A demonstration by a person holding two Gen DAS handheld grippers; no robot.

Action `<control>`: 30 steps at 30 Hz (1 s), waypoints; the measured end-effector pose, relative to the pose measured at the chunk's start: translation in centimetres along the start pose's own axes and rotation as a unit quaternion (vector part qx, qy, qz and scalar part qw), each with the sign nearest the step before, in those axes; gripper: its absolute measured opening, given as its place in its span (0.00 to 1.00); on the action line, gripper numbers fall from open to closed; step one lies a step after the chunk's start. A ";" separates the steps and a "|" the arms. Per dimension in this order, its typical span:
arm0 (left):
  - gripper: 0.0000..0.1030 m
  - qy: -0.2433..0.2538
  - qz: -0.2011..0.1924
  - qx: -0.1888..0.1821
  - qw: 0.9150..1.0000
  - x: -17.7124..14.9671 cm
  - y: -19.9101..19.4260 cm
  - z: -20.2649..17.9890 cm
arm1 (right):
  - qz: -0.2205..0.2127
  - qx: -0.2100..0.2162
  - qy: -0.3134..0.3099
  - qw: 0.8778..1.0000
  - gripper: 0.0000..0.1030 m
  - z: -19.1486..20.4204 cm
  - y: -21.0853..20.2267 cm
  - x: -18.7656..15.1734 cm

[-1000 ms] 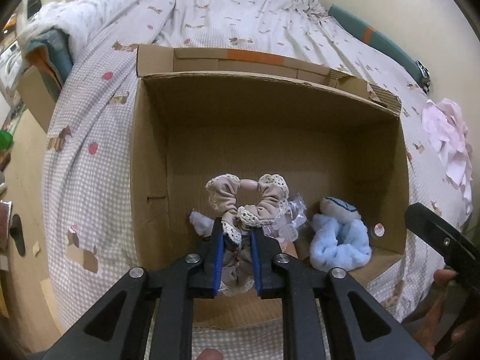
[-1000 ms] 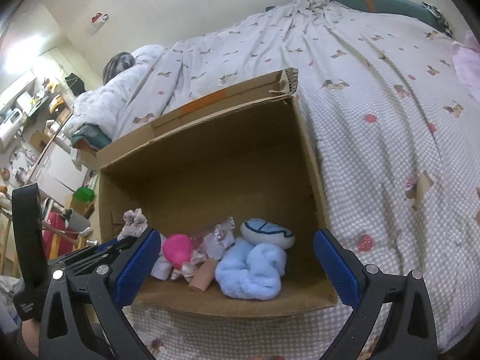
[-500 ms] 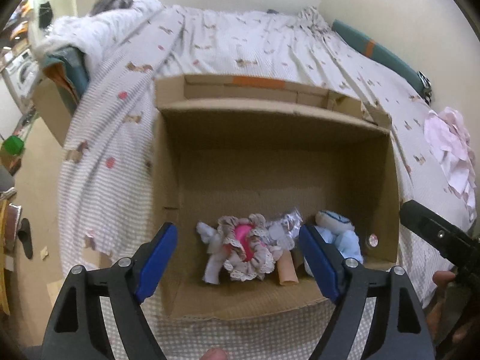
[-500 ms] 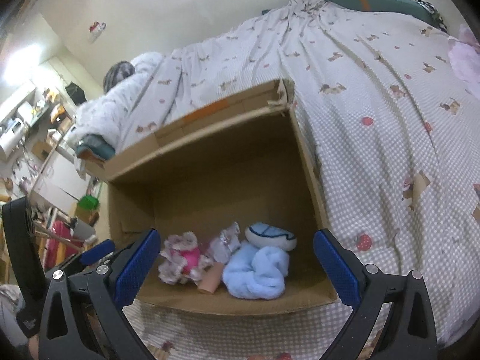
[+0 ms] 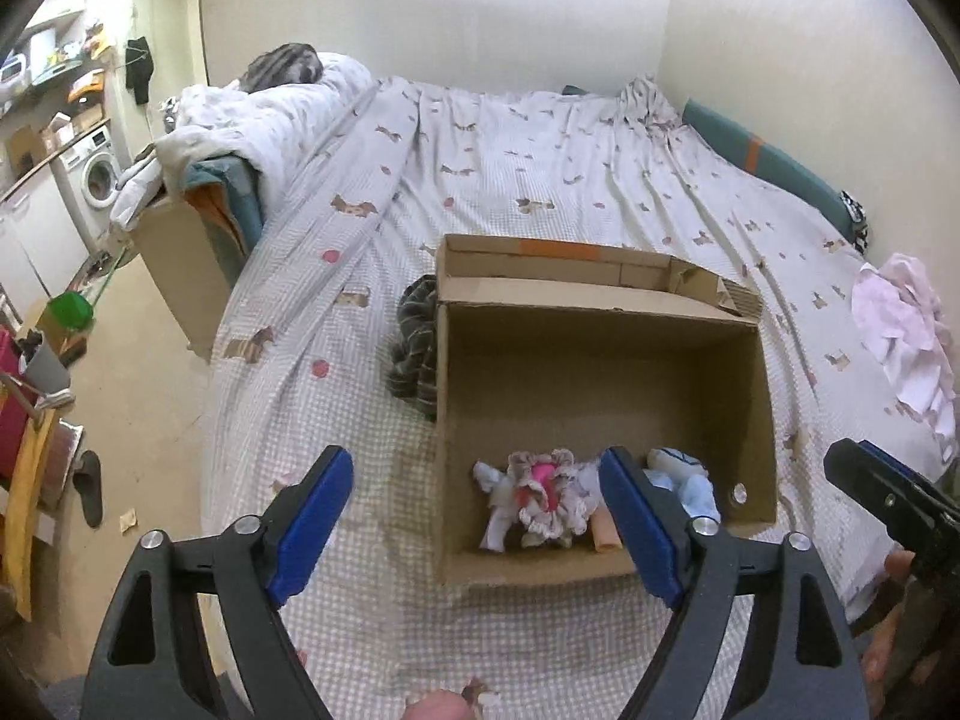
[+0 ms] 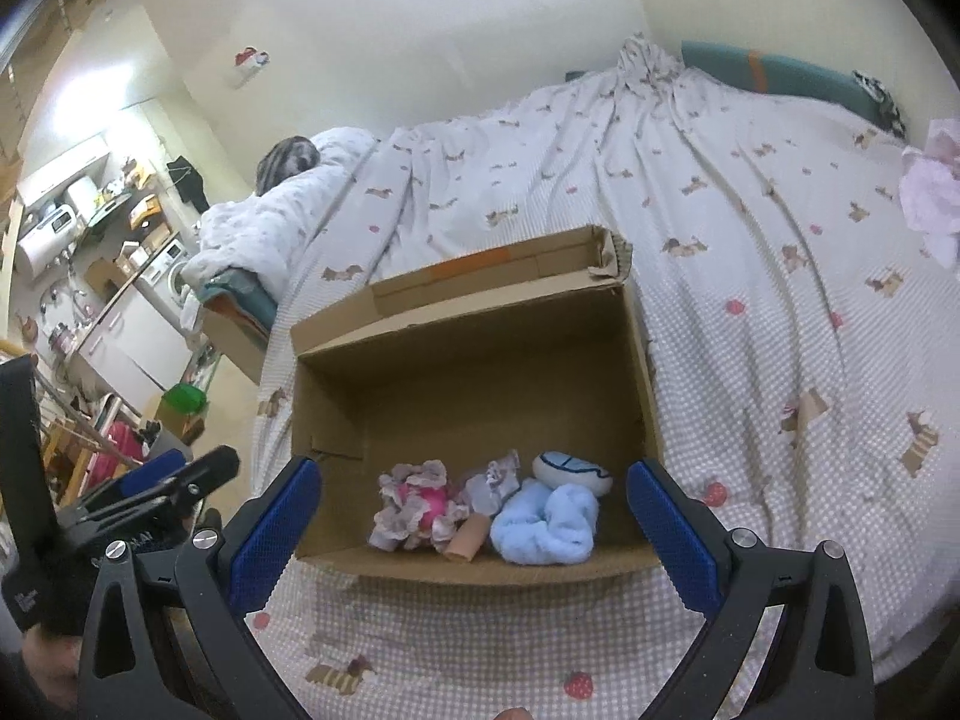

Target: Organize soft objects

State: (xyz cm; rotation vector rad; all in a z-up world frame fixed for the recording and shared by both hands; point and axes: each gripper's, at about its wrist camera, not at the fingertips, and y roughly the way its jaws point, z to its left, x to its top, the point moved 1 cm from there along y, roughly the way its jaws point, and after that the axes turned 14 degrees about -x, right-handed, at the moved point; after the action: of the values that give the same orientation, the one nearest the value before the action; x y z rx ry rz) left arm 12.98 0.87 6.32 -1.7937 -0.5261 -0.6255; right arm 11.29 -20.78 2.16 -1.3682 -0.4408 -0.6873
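L gripper [image 5: 480,531] fingers just opened, empty; scrunchie [image 5: 543,498] now dropped in box [image 5: 600,579] at 6 o'clock; R gripper [image 6: 474,531] open, empty; next: striped cloth [image 5: 417,348] at box's 9 o'clock.

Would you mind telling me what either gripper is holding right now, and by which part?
Nothing is held. The left gripper, its jaws just opened, and the right gripper are both open and empty; the lace-trimmed scrunchie lies in the cardboard box.
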 end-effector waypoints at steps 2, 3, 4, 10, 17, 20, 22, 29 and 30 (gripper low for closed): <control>0.91 -0.002 -0.004 -0.012 1.000 -0.6 -1.2 0.2 | -0.005 -0.004 -0.007 1.000 1.00 0.0 -0.8 -0.6; 0.91 -0.001 -0.007 -0.017 1.000 -1.0 -1.8 0.3 | -0.006 -0.006 -0.009 1.000 1.00 0.0 -1.2 -1.0; 0.92 0.000 -0.011 -0.019 1.000 -1.3 -2.4 0.4 | -0.006 -0.007 -0.011 1.000 1.00 0.0 -1.5 -1.5; 0.97 0.014 -0.031 -0.006 0.999 -4.0 -5.2 0.0 | -0.013 -0.013 -0.011 1.000 1.00 -0.3 -2.8 -4.3; 0.97 0.040 -0.029 0.003 0.999 -6.6 -4.7 -0.7 | -0.017 -0.035 -0.021 0.999 1.00 -0.4 -2.3 -6.5; 0.97 0.013 -0.028 0.003 1.000 -6.8 -3.9 0.2 | -0.013 -0.047 -0.021 0.999 1.00 -0.6 -1.8 -6.8; 0.97 0.005 -0.029 0.008 1.000 -6.9 -3.5 0.5 | -0.018 -0.047 -0.017 0.999 1.00 -0.8 -1.8 -6.7; 0.99 -0.002 -0.023 -0.016 1.000 -6.9 -3.0 0.6 | -0.017 -0.050 -0.015 0.998 1.00 -0.7 -1.4 -6.6; 0.99 0.000 -0.022 -0.018 1.000 -7.0 -3.0 0.5 | -0.017 -0.050 -0.017 0.998 1.00 -0.6 -1.4 -6.6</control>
State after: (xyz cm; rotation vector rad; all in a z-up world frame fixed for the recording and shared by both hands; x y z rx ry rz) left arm 5.86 1.92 3.83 -1.8203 -0.5595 -0.6691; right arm 5.47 -20.23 -1.26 -1.4715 -0.4619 -0.7235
